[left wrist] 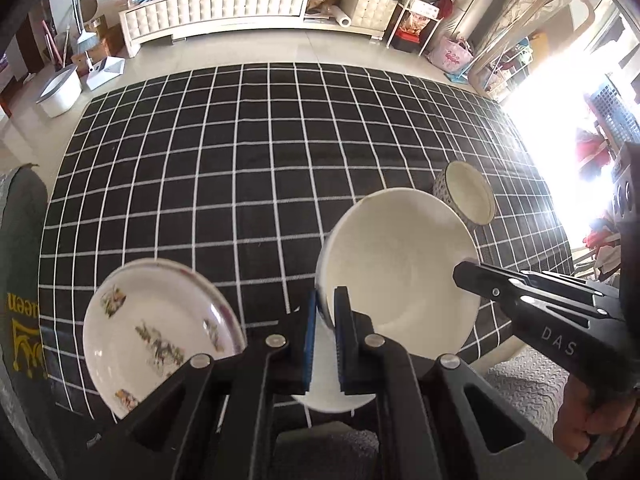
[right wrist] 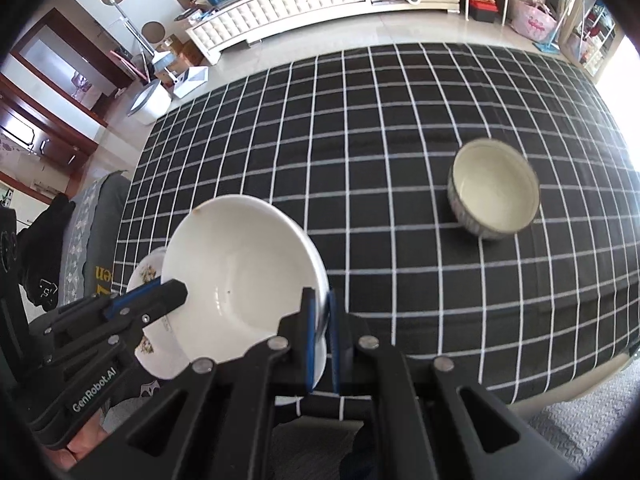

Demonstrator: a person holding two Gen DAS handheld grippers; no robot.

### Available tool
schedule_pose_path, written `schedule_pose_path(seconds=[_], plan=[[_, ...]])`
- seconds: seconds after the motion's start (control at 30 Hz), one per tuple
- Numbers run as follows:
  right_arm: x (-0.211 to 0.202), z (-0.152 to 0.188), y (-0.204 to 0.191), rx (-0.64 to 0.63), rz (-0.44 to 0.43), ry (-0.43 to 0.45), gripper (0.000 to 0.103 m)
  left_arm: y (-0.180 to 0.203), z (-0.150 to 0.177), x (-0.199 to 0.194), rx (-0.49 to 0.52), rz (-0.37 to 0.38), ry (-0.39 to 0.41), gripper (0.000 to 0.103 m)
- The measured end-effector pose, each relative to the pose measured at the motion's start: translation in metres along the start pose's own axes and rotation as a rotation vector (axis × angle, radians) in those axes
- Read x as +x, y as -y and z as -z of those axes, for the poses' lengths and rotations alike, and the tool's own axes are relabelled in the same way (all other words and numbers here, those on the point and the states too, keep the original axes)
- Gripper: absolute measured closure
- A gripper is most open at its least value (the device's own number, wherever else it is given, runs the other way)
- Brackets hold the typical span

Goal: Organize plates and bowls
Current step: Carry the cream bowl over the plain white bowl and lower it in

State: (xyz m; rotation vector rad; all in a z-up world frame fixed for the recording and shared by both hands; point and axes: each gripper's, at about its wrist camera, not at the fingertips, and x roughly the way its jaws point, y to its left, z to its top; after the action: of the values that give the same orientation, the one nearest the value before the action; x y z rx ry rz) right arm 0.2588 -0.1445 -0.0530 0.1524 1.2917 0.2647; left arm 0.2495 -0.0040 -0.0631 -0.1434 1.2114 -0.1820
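Both tools, left tool (left wrist: pixel 326 312) and right tool (right wrist: pixel 320 312), pinch opposite rims of the white bowl (left wrist: pixel 396 268), held above the worktop (left wrist: pixel 240 160); plate (left wrist: pixel 160 332) near left, patterned bowl (right wrist: pixel 494 188) far right.

So the big bowl (left wrist: pixel 396 268) is the anchor here. It sits over the near edge of the cloth (left wrist: pixel 240 168), tilted, with the left gripper (left wrist: pixel 326 344) on its near-left rim and the right gripper (left wrist: pixel 464 272) on the opposite rim. Just left of the bowl there's a plate (left wrist: pixel 160 332), partly tucked behind it in the right wrist view. Behind the bowl and to its right, a smaller bowl (right wrist: pixel 496 188) stands upright on the cloth, apart from it. Way behind the bowl, past the cloth, a long cabinet (left wrist: pixel 240 8) runs along the floor.
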Motion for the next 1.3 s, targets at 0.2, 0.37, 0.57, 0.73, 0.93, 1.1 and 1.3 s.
schedule_pose_path(seconds=[0.2,0.37,0.57,0.73,0.93,1.1,1.3], plan=[[0.011,0.021,-0.01,-0.007,0.001,-0.028,0.094,-0.011,0.031,0.001,-0.014,-0.005,-0.028,0.096],[0.022,0.03,-0.014,-0.009,0.011,-0.055,0.094,-0.013,0.047,0.013,-0.025,-0.008,-0.058,0.096],[0.036,0.04,-0.013,-0.006,0.016,-0.08,0.094,-0.018,0.062,0.028,-0.037,-0.01,-0.096,0.096],[0.046,0.043,-0.01,0.007,0.017,-0.105,0.094,-0.02,0.061,0.037,-0.046,-0.011,-0.116,0.096],[0.051,0.042,-0.009,0.011,0.009,-0.118,0.094,-0.026,0.058,0.04,-0.059,0.012,-0.123,0.096],[0.057,0.043,-0.012,0.0,0.018,-0.13,0.094,-0.026,0.06,0.044,-0.052,-0.005,-0.135,0.096],[0.062,0.041,-0.01,0.001,0.023,-0.142,0.094,-0.029,0.059,0.051,-0.065,0.01,-0.137,0.096]])
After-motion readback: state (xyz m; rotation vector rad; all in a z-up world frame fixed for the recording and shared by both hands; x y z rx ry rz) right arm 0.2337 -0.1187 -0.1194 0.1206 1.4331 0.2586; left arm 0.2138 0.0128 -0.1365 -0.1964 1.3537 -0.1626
